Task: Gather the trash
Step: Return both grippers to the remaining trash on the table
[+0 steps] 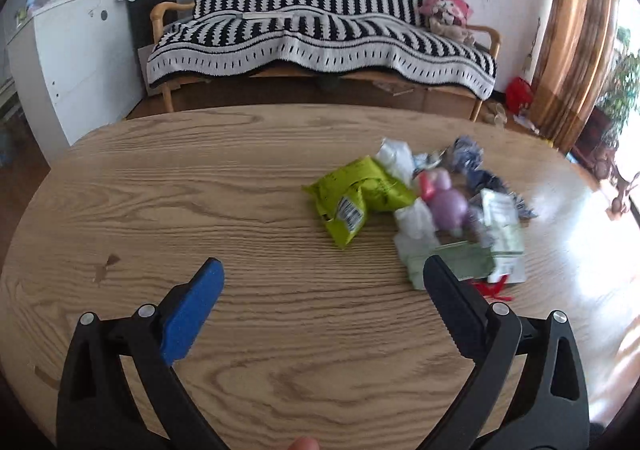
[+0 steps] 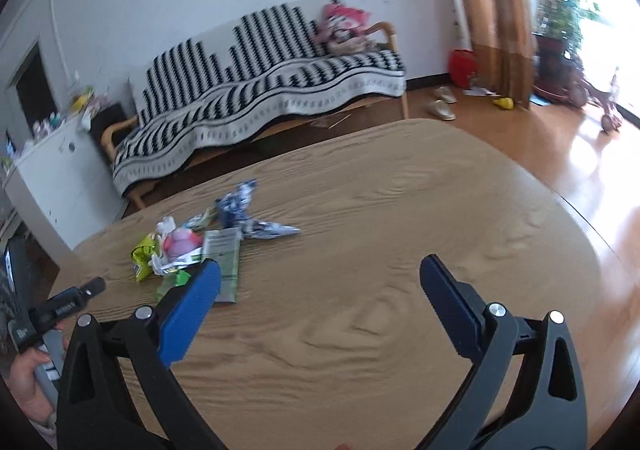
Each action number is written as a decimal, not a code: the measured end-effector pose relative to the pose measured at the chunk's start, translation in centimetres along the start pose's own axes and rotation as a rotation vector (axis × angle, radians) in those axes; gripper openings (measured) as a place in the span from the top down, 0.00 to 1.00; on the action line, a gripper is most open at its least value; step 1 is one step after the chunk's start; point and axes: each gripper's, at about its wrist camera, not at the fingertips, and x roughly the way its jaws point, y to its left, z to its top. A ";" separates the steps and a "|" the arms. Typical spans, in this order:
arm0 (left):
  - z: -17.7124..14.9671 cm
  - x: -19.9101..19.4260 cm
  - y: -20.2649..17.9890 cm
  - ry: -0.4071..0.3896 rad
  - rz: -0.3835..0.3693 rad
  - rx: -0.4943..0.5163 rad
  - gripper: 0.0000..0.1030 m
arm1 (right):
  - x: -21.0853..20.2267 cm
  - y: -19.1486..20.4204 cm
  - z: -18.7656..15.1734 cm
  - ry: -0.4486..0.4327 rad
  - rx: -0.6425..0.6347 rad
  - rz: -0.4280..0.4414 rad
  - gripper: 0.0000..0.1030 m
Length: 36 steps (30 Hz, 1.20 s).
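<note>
A pile of trash lies on the oval wooden table (image 1: 200, 189): a lime-green snack bag (image 1: 356, 197), white crumpled paper (image 1: 396, 155), a purple and pink wrapper (image 1: 448, 201), a blue-white wrapper (image 1: 472, 157) and a pale green carton (image 1: 500, 234). My left gripper (image 1: 322, 270) is open and empty, just short of the pile, its right finger beside the carton. In the right wrist view the same pile (image 2: 200, 246) lies to the left on the table (image 2: 400, 209). My right gripper (image 2: 320, 270) is open and empty, its left finger next to the flat green carton (image 2: 226, 262).
A sofa with a black-and-white striped blanket (image 1: 320, 33) stands behind the table, a pink plush toy (image 1: 444, 9) on it. A white cabinet (image 1: 76, 49) is at the left. A brown curtain (image 1: 572, 29) and plants are at the right. Slippers (image 2: 440, 105) lie on the floor.
</note>
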 end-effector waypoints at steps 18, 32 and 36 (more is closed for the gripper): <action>2.3 8.4 -1.1 0.054 0.020 0.227 0.06 | 16.7 10.2 -1.6 0.277 -0.143 0.018 0.07; 2.8 10.7 -1.3 0.095 0.015 0.227 0.06 | 19.0 10.7 -3.3 0.321 -0.222 -0.063 0.07; 2.9 11.1 -0.8 0.114 -0.027 0.196 0.06 | 18.7 9.9 -3.5 0.305 -0.251 -0.061 0.07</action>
